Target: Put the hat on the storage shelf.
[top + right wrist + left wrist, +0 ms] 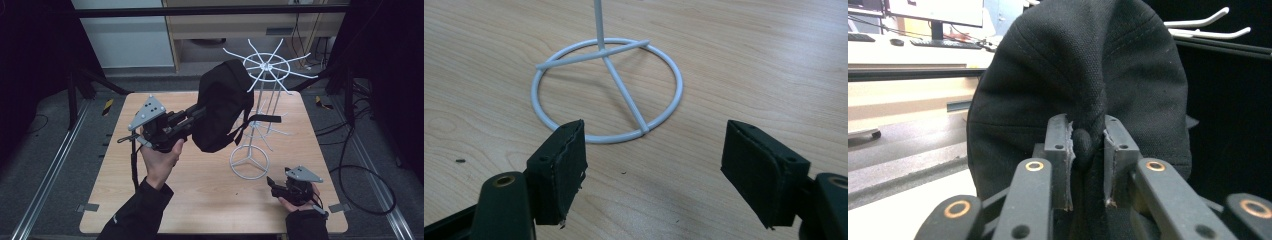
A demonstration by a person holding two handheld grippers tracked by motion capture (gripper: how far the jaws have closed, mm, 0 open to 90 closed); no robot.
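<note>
A black cap (222, 105) hangs in the air beside the top spokes of a white wire rack (267, 66) that stands at the table's middle right. My left gripper (200, 112) reaches in from the left and is shut on a fold of the cap's cloth. In the left gripper view the cap (1083, 65) bulges above my left gripper (1087, 145), whose pads pinch that fold. My right gripper (274, 184) rests low near the table's front right, open. In the right gripper view my right gripper (654, 165) has nothing between its jaws, and the rack's round base (606, 90) lies just ahead.
The wooden table (150, 200) has bare surface to the left and front of the rack's base (249, 165). White rack arms (1208, 22) stick out behind the cap. Cables lie on the floor to the right (360, 170). A desk with a keyboard (943, 44) stands far behind.
</note>
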